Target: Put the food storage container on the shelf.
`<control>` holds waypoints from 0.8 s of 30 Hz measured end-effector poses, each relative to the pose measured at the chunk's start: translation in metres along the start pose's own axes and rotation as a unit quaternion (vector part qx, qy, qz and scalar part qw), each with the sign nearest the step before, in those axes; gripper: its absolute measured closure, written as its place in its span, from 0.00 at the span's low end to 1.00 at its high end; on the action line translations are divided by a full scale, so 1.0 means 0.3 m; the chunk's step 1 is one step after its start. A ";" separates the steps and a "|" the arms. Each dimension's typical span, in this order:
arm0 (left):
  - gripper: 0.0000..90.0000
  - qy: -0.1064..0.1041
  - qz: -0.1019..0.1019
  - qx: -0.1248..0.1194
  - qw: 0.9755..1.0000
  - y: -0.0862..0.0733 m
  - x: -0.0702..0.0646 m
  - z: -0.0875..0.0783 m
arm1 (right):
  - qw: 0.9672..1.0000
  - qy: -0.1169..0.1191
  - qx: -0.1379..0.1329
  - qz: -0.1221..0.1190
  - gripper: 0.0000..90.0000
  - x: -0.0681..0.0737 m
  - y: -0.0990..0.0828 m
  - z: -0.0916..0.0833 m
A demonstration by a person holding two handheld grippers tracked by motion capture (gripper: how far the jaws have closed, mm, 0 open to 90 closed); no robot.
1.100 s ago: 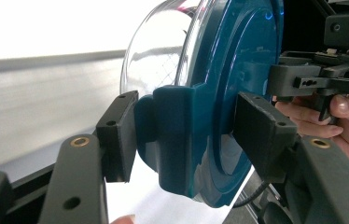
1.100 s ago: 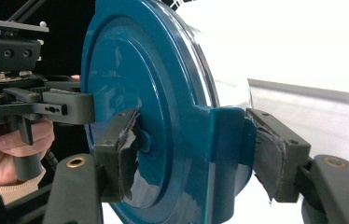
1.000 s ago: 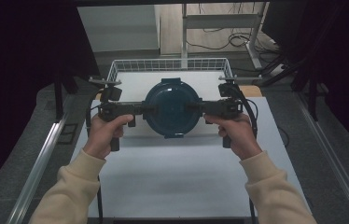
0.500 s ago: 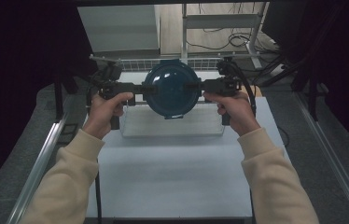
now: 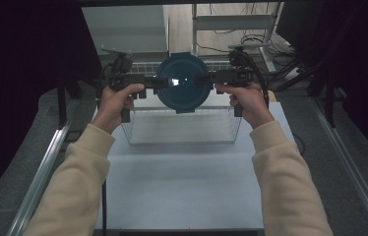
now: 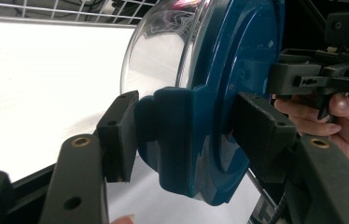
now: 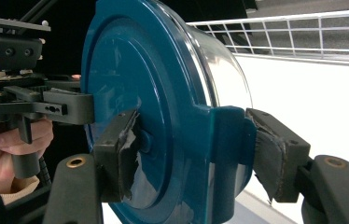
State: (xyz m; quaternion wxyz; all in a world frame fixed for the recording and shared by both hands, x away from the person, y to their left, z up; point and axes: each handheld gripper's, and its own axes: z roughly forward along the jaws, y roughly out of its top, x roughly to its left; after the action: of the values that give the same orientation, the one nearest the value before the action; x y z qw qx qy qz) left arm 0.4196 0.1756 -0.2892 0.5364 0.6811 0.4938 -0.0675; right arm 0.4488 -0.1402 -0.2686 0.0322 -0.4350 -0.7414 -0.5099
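Hanging between the two hands, the round clear-glass container with a dark blue plastic lid (image 5: 180, 82) is being carried level, lid up, above the far half of the white wire basket (image 5: 182, 129) on the pale table (image 5: 182, 187). The left gripper (image 5: 148, 82) is clamping the lid's left latch tab, jaws part-way open around it; the right gripper (image 5: 206, 78) is pinching the opposite tab just as firmly. Both hands are equally near, so the coming move is a matter of travelling together with the line between the tabs level.
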 end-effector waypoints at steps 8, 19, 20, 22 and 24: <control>0.47 -0.006 -0.018 0.014 1.000 0.018 0.074 0.052 | 1.000 -0.011 0.014 0.020 0.41 -0.051 0.015 0.044; 0.47 -0.016 -0.072 0.007 0.997 0.047 0.140 0.092 | 0.997 -0.004 0.016 0.071 0.40 -0.123 0.036 0.098; 0.47 -0.018 -0.078 0.006 0.997 0.049 0.147 0.094 | 0.996 -0.007 0.016 0.083 0.40 -0.128 0.037 0.102; 0.47 -0.025 -0.096 0.004 0.995 0.054 0.165 0.103 | 0.995 -0.009 0.015 0.102 0.40 -0.137 0.038 0.111; 0.47 -0.028 -0.107 0.001 0.994 0.058 0.176 0.111 | 0.993 -0.010 0.012 0.119 0.40 -0.148 0.040 0.118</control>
State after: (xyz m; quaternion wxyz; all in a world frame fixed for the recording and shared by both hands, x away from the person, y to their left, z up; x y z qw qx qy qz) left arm 0.4736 0.1819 -0.3244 0.5393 0.6223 0.5488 -0.1441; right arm 0.4986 -0.1383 -0.2986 0.0907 -0.5245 -0.6909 -0.4892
